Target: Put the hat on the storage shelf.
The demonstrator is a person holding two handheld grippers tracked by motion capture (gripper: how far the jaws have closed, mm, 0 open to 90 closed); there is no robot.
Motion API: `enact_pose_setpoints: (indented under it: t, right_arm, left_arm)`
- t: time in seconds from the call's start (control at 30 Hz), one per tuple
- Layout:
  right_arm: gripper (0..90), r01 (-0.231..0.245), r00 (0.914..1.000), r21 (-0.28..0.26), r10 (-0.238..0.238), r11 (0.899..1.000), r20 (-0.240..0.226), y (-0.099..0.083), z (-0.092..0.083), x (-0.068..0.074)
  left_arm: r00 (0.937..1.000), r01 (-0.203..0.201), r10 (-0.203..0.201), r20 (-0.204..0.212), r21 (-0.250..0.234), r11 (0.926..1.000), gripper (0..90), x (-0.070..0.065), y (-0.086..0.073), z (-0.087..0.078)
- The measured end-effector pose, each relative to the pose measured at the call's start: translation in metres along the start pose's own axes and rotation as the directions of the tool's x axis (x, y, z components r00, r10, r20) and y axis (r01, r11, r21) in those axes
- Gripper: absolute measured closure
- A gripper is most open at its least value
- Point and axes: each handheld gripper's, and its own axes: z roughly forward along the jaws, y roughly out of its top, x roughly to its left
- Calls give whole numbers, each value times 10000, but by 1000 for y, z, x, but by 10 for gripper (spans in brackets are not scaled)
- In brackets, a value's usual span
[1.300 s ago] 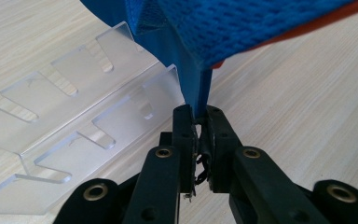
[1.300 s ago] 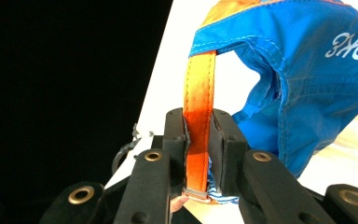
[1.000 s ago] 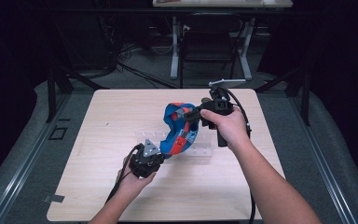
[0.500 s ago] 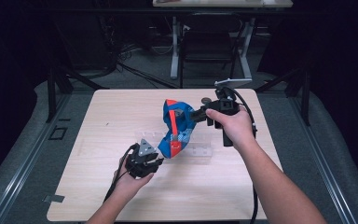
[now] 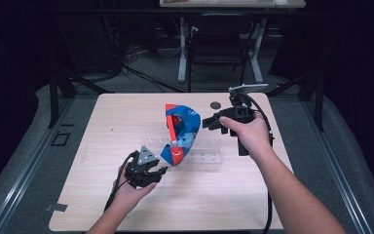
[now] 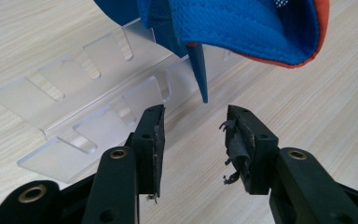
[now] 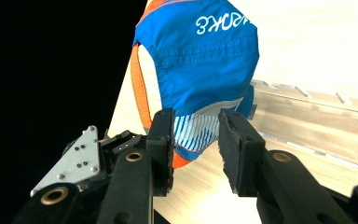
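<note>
A blue cap (image 5: 181,130) with orange trim and a white-striped panel stands on edge on a clear slotted rack (image 5: 205,152) in the middle of the table. My left gripper (image 5: 161,170) sits at the cap's lower left. Its jaws have just been opening and stand open, with nothing between them; a blue strap end (image 6: 199,74) hangs just beyond the left gripper (image 6: 195,116). My right gripper (image 5: 208,122) is to the right of the cap. Its jaws have also just been opening, and the right gripper (image 7: 195,119) stands open short of the cap (image 7: 205,60), not touching it.
The rack (image 6: 70,98) lies flat on the wooden table (image 5: 102,126). A small dark round disc (image 5: 215,104) lies near the table's far edge. Beyond the table are a dark floor, cables and table legs. The left gripper's plate (image 7: 77,161) shows past the cap.
Both grippers have opened and let go of the cap. The right gripper has drawn back to the right, and the cap now stands alone on the rack.
</note>
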Motion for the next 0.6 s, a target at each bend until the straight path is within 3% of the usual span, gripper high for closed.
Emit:
enact_pose_setpoints:
  t: [0.2,0.37,0.6]
  right_arm:
    - [616,377,9990,-55,-375,9993,261,-6,-5,0]
    - [592,671,9951,-18,-667,9977,734,-11,-8,-2]
    - [564,673,9920,-38,-665,9977,1074,-18,-13,-13]
  left_arm:
    - [9999,108,-108,-79,55,9999,548,4,-5,-6]
    - [9994,286,-284,-183,105,9995,522,9,-11,-10]
    - [9988,405,-396,-286,294,9987,513,17,-22,-15]
